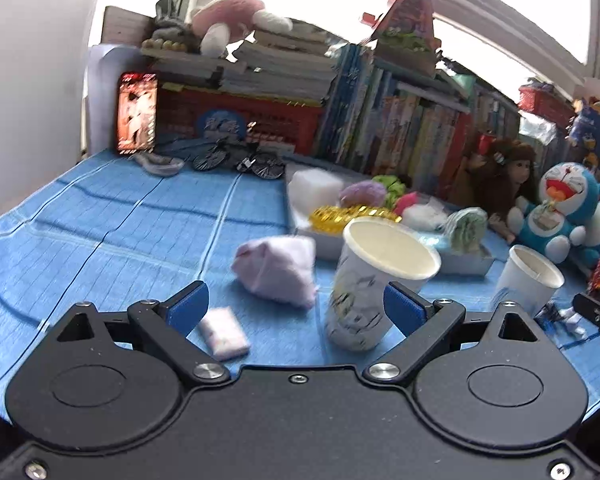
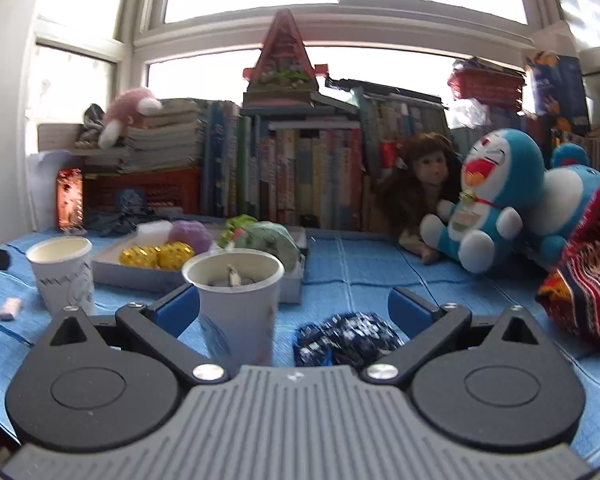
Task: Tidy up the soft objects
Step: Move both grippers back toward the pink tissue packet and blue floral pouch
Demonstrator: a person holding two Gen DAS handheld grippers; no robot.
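Note:
My left gripper (image 1: 296, 304) is open above the blue cloth. A pale pink soft bundle (image 1: 278, 272) lies just ahead of it, a small pink-white packet (image 1: 224, 332) by its left finger, and a printed paper cup (image 1: 374, 284) by its right finger. My right gripper (image 2: 294, 306) is open. A paper cup (image 2: 240, 300) with small items inside stands between its fingers near the left one, and a dark blue patterned soft ball (image 2: 346, 340) lies near the right one. A white tray (image 2: 140, 272) holds gold, purple and green soft items.
A second paper cup (image 2: 62, 272) stands at the left in the right wrist view. A Doraemon plush (image 2: 488, 208), a doll (image 2: 424, 184) and a patterned cloth bag (image 2: 592, 280) sit at the right. Books (image 2: 300, 176) line the back. A toy bicycle (image 1: 236, 158) stands far left.

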